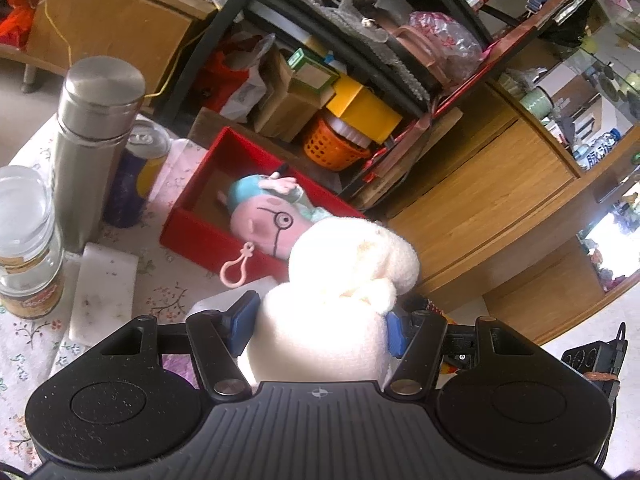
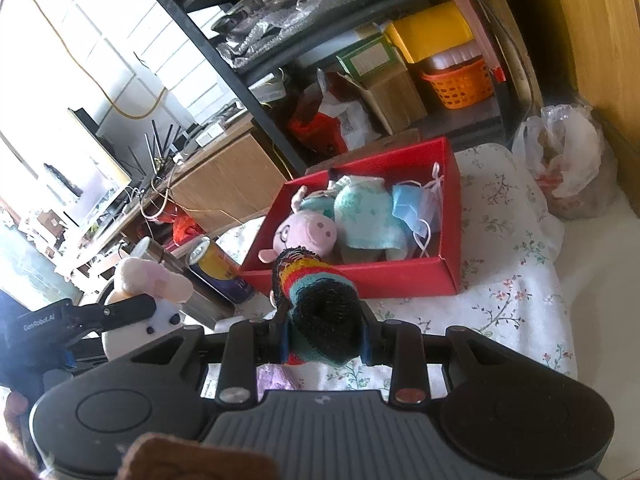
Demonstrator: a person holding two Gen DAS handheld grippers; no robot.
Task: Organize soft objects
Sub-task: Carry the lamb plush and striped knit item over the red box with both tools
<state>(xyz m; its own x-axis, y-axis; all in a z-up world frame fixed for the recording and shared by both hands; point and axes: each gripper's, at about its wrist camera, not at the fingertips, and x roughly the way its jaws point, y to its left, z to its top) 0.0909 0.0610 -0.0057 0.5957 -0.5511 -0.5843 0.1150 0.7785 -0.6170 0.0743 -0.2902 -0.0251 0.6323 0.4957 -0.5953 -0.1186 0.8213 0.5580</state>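
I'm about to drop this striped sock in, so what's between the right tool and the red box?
In the right wrist view, only bare floral tablecloth lies between the right tool, shut on the striped sock, and the red box.

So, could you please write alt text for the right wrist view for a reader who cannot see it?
The right gripper is shut on a striped knitted item above a floral tablecloth. Beyond it, a red box holds a pink pig plush and blue face masks. At left, the left gripper holds a white plush.
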